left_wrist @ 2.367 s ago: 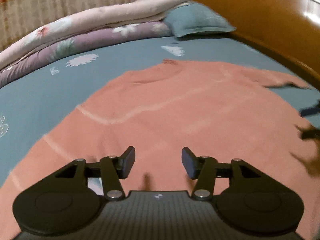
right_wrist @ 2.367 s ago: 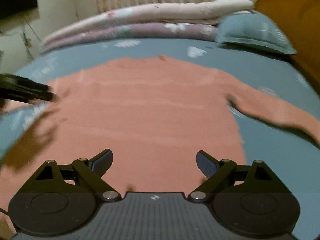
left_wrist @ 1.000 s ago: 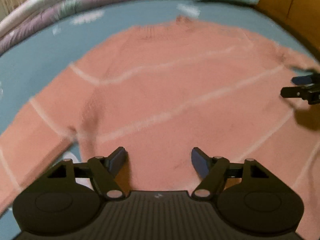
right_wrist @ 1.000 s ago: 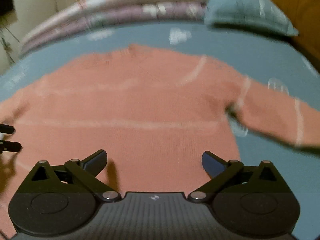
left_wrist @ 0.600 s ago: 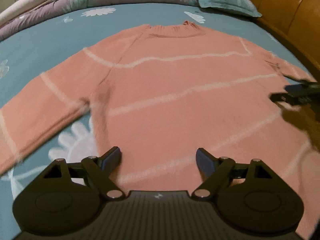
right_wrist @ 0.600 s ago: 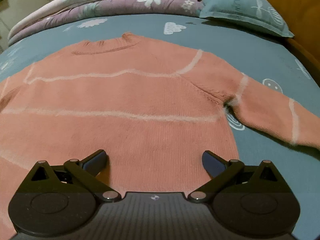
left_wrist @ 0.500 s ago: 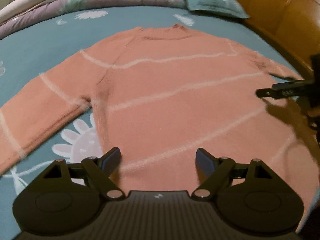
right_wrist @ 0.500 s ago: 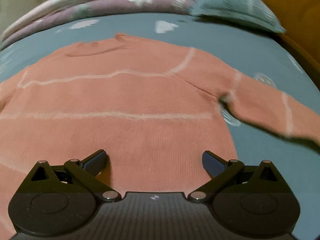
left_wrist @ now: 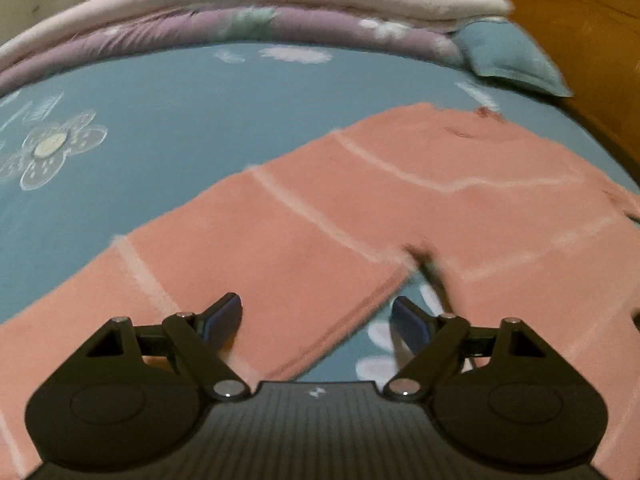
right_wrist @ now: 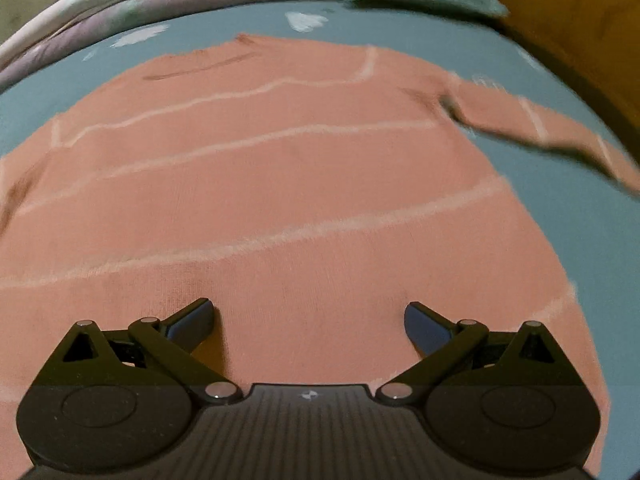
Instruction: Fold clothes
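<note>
Over the salmon-pink sweater (left_wrist: 400, 208), which lies spread flat on the teal bedsheet (left_wrist: 160, 128), the left gripper (left_wrist: 316, 316) hangs released and empty, above the sleeve's lower edge beside the armpit. Further right over the same sweater, the right gripper (right_wrist: 308, 320) is likewise spread wide with nothing in it, above the body near the hem. Beyond the sweater's collar lie folded quilts (left_wrist: 240, 4) and a teal pillow (left_wrist: 512, 60).

A home bedroom here. There's a bed under a teal flowered sheet (left_wrist: 168, 128), folded quilts (left_wrist: 248, 4), a pillow (left_wrist: 512, 60), wooden headboard (left_wrist: 580, 20).
</note>
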Available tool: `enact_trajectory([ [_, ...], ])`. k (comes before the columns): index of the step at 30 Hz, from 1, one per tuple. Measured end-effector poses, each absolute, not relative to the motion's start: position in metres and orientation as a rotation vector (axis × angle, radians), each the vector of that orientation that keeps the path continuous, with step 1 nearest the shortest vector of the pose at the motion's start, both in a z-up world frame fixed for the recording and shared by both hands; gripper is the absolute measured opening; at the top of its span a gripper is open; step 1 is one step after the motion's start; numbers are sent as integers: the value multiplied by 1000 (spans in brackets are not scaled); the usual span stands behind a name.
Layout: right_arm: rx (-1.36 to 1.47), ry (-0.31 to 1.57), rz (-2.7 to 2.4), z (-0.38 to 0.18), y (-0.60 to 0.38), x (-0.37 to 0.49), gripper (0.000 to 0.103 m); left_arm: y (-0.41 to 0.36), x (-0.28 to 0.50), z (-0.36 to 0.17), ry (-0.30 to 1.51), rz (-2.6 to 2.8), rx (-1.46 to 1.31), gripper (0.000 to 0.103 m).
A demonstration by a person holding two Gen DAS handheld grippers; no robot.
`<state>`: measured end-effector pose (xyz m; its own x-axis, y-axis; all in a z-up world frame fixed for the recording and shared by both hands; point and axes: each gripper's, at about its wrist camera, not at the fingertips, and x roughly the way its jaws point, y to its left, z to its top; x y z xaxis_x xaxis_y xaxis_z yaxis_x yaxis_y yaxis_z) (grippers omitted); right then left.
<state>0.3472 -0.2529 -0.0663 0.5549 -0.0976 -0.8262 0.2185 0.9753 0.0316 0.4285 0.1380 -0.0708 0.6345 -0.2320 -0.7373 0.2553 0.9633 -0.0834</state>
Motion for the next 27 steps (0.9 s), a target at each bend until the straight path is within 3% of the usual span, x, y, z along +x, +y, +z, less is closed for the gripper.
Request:
enact_trajectory([
  [10,166,1030,-229,-67,-251,357,103,58,431,-31,766,-604,144,86],
  [21,179,1011,-260,-69,-250,357,103,5,426,-61,857,-769,272,86],
  [27,192,991,-285,-70,-249,355,103,8,426,-70,891,-796,293,95],
])
